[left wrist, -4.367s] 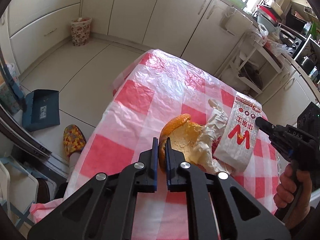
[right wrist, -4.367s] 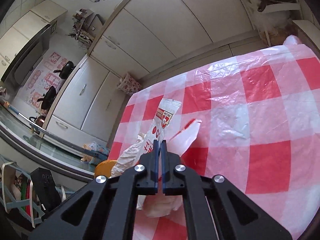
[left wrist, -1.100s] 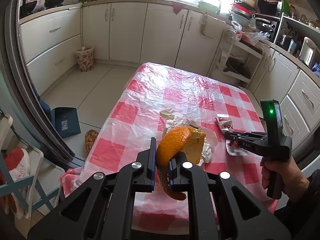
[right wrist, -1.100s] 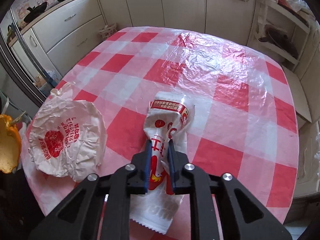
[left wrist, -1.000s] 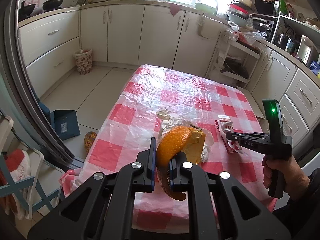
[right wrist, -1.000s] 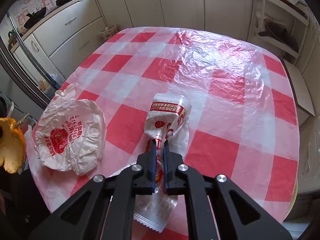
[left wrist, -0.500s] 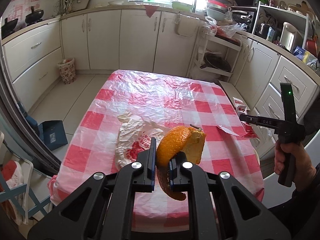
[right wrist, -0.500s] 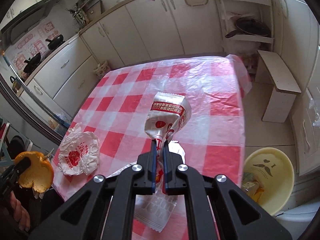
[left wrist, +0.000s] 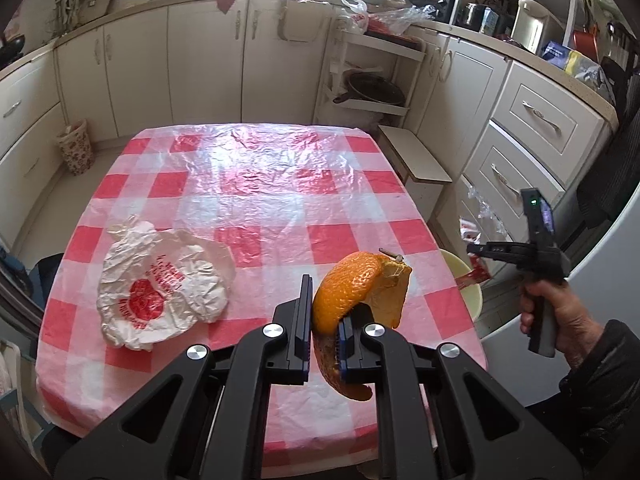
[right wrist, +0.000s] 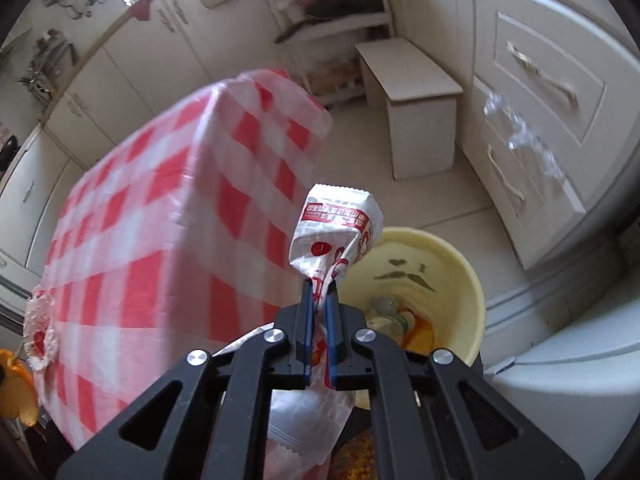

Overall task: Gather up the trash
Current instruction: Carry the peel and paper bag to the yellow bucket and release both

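Orange peel (left wrist: 352,292), curled, pinched in left gripper (left wrist: 323,340) jaws above the desk (left wrist: 260,208), crumpled red-and-white wrapper (right wrist: 334,240) between right gripper (right wrist: 318,328) jaws just easing apart, yellow bin (right wrist: 460,280) at two o'clock.

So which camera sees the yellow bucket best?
The right wrist view: the yellow bucket shows its whole open mouth with trash inside. The left wrist view catches only a sliver of its rim past the table edge.
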Available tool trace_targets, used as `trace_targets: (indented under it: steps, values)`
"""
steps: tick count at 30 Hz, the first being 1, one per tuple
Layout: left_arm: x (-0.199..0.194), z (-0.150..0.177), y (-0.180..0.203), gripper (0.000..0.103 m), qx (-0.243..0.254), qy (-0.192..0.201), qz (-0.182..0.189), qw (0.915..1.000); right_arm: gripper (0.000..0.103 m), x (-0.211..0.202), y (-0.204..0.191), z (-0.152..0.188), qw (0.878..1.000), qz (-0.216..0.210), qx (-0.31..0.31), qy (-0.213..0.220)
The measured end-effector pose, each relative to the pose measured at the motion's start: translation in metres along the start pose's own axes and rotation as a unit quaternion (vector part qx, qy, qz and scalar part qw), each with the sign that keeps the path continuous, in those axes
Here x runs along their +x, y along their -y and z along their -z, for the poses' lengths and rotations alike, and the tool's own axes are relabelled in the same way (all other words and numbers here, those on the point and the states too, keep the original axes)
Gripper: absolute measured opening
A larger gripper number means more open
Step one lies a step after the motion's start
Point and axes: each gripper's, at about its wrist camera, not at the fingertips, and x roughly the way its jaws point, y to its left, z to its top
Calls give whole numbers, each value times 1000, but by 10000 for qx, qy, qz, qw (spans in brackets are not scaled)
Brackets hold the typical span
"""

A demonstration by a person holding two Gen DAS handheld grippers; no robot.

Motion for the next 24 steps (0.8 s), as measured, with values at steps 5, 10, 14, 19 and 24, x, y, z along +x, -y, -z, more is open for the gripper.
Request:
trace_targets:
  steps: [5, 10, 14, 19, 24]
  values:
    - [17, -10, 26, 9, 188, -90, 158, 9997, 53, 19, 26, -11, 9981, 251, 487, -270]
    - [51, -16, 68, 9, 435, -324, 484, 9974, 66, -57, 21, -31, 9932, -369, 806, 753]
    - [83, -21, 106, 9, 627, -528, 678, 9943, 78, -117, 10, -38, 9814, -722, 649, 1656]
    - [132, -28, 153, 9, 719, -952, 808, 9896, 82, -149, 26, -50, 9644, -868, 1039, 2272]
    - [196, -31, 204, 10, 861, -1589, 718, 9809, 82, -162, 40, -57, 9595, -813, 1187, 2423]
